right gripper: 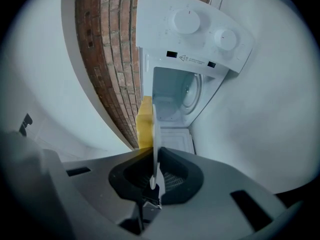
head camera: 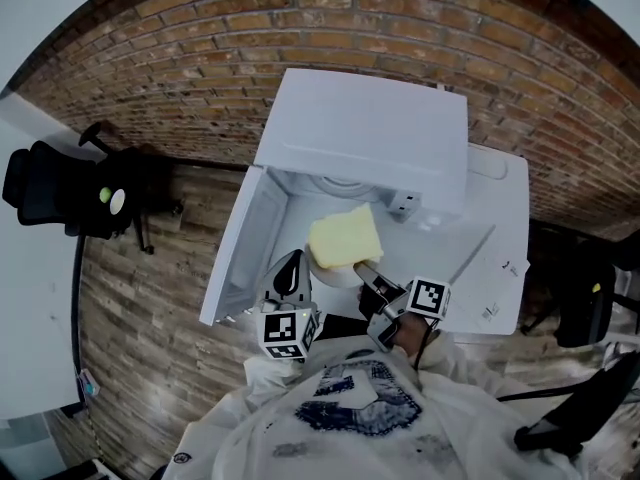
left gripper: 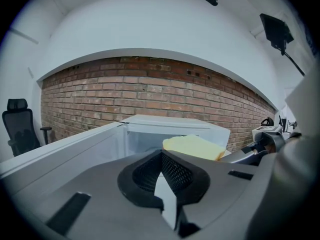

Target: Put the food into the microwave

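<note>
Right gripper [head camera: 363, 269] on its side, jaws tight on the plate [head camera: 338, 274] rim; left gripper [head camera: 290, 259] beside it, jaws together.

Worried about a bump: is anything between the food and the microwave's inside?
Nothing visible does. The white microwave's door hangs open to the left, and its cavity looks bare ahead of the yellow slab of food on the white plate gripped by the right tongs. The left tongs sit beside the plate, not ahead.
</note>
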The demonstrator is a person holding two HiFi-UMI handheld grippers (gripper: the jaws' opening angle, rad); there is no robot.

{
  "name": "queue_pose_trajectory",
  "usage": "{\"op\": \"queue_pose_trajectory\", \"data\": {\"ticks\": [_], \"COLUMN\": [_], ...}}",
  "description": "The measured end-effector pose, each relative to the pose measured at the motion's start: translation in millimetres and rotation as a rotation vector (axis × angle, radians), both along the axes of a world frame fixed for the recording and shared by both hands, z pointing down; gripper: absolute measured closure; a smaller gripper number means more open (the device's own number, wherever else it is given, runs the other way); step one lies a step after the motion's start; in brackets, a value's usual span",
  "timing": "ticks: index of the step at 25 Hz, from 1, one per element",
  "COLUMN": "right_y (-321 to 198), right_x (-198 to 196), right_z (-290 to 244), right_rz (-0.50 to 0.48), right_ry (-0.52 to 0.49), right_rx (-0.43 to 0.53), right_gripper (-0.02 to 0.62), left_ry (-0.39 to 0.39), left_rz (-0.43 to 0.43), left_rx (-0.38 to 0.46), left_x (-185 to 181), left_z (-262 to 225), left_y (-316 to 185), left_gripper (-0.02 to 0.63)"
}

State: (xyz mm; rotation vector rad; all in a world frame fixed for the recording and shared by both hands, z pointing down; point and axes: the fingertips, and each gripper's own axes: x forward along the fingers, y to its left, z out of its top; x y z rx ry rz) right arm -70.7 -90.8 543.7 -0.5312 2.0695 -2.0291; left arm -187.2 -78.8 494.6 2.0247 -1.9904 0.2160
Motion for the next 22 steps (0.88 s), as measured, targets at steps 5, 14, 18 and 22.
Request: {"op": "queue_pose_trajectory", "data": {"ticks": [5,14,18,22], "right_y": [-9,-23,-28,-33], "right_x": [-10,-18,-20,-20], "right_z": [3,18,24,33], "right_rz": [0.06,0.175,0.214,0.244], "right_ry": [0.018,0.062,0.055,0.065], "right_rx": [-0.001,-0.007,-0.01,-0.029], "right_gripper": [0.566,0.566,0.566,0.565], "left_ry": [0.011,0.029,0.031,0.037], "left_rz": [0.063,0.164,0.202,0.225], "left_rx": [0.005,0.009,-0.001,-0.007], "left_x": [-12,-26,-26,-26], "left_z": [1,10,18,23], "left_y": [-18,-45,-54,-60], "left_gripper": [0.598,0.598,0.598,0.598]}}
